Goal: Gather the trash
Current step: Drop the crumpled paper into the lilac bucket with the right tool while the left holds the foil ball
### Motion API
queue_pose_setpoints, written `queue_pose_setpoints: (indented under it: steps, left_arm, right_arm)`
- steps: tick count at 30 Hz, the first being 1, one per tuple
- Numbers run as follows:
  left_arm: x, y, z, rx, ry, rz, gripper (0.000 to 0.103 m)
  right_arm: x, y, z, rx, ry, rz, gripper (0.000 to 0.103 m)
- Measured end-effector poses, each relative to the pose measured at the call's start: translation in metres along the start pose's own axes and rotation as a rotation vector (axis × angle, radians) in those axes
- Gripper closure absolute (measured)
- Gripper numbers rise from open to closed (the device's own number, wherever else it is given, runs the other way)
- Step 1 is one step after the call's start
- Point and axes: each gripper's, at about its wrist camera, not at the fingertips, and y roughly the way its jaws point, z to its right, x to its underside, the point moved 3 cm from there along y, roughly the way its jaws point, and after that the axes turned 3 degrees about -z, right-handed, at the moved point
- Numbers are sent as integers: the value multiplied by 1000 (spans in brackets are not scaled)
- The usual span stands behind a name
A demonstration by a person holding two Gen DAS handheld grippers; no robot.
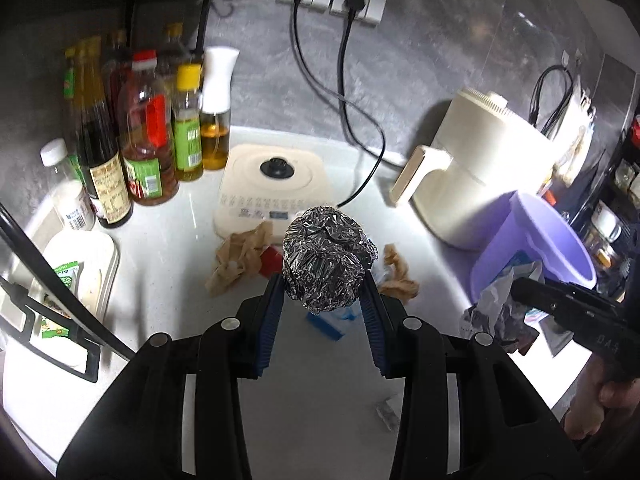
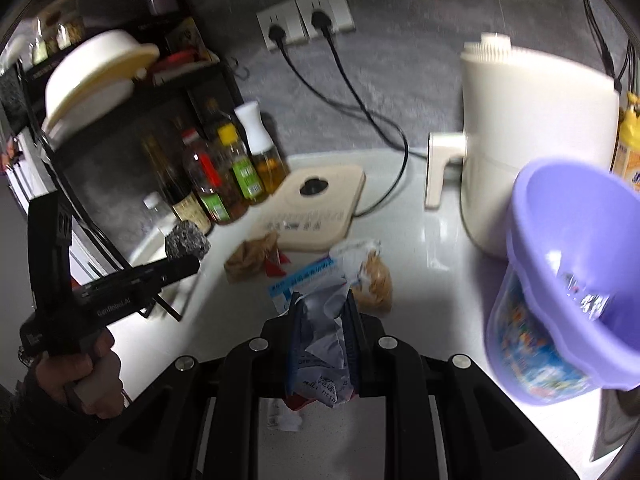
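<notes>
Left wrist view: left claw (image 1: 322,280) grips a crinkled foil ball (image 1: 326,258); right claw (image 2: 323,312) pinches crumpled paper (image 2: 324,344)

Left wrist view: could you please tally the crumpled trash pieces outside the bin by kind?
Foil ball: 1
Brown paper wads: 2
Printed wrapper: 1
Total: 4
</notes>
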Motion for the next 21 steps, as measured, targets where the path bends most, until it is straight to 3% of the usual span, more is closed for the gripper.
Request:
queue_pose_setpoints:
  steps: [10,21]
  left_arm:
    - [-12,-17,44,3,26,40,64]
    - [-22,-9,106,38,56,64,64]
  right_arm:
    - [-24,-52,28,-15,4,103,83]
    - [-40,-99,90,41,29,183,83]
